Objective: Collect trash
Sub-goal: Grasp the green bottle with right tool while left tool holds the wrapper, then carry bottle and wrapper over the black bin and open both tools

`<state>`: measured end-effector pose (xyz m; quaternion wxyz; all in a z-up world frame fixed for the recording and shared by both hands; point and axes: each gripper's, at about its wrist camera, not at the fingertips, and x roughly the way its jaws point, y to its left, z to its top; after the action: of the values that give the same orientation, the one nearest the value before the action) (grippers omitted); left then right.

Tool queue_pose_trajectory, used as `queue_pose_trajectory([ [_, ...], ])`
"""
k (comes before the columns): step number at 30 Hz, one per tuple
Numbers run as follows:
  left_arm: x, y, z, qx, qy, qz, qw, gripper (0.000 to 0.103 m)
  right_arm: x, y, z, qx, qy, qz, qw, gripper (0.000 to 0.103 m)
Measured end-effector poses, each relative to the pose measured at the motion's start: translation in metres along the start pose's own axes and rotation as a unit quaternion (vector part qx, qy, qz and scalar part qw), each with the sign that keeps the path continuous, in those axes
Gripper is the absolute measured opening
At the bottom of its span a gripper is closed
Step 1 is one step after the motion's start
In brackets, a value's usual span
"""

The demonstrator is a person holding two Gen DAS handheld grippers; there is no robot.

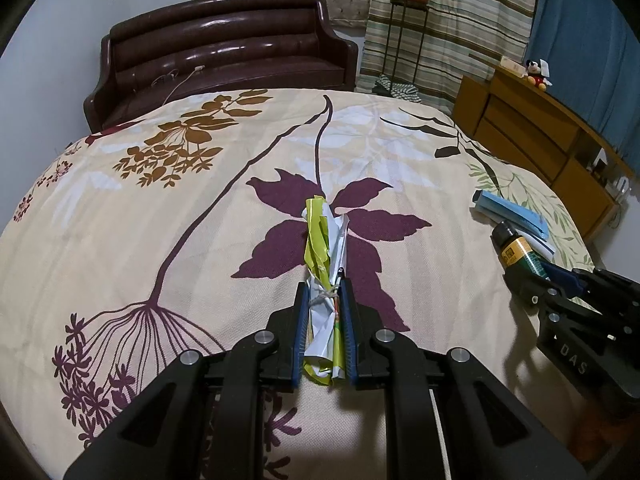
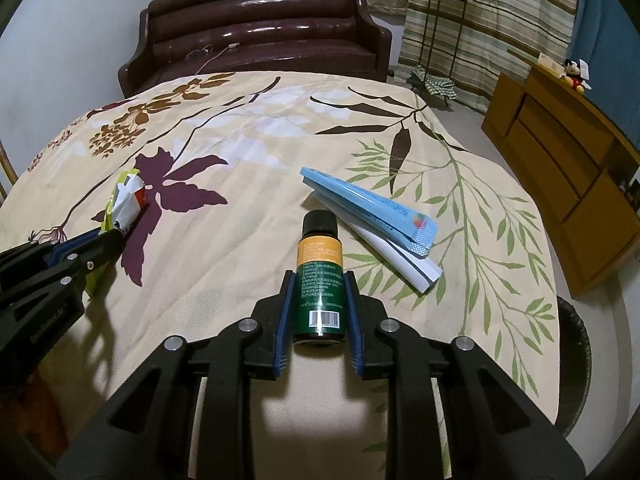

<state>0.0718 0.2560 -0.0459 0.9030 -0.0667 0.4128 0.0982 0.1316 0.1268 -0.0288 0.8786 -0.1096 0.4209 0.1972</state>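
The left gripper (image 1: 323, 292) has its blue-padded jaws pinched on a crumpled yellow-green and white paper wrapper (image 1: 324, 264), which runs lengthwise between the pads: its tied middle sits at the fingertips, its twisted front end sticks out ahead over a purple printed flower, and its rear end reaches back toward the black linkage. The right gripper (image 2: 318, 280) is clamped on a small dark bottle with an orange and green label and a black cap (image 2: 320, 276); the pads press on both sides of the label's lower green part, the cap points away from the camera, and the barcode end lies deep between the jaws. Both loads rest on or just above a cream bedcover printed with purple, brown and green plants (image 2: 240, 140). Just beside the bottle's cap, on its right, lies a light blue folded carton with a white sheet under it (image 2: 372, 216), apart from the pads. Ahead of both grippers the cover is bare as far as its far edge, where a dark brown leather sofa (image 1: 228, 48) stands. The cover's right edge falls away near the carton, with a wooden cabinet (image 2: 560, 160) beyond it.
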Motion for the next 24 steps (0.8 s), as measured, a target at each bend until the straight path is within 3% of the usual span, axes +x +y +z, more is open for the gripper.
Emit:
queue_pose_trajectory([
  [13,-0.006,-0.019,-0.001,0.000,-0.009,-0.008,0.9999,0.017,-0.032,-0.015,-0.008,0.020,-0.043,0.007,0.999,0.023],
  [24,-0.014,-0.116,0.004,0.038,-0.018,-0.067,0.9969,0.017,-0.075,-0.083,-0.031,0.070,-0.083,-0.037,0.993,0.023],
])
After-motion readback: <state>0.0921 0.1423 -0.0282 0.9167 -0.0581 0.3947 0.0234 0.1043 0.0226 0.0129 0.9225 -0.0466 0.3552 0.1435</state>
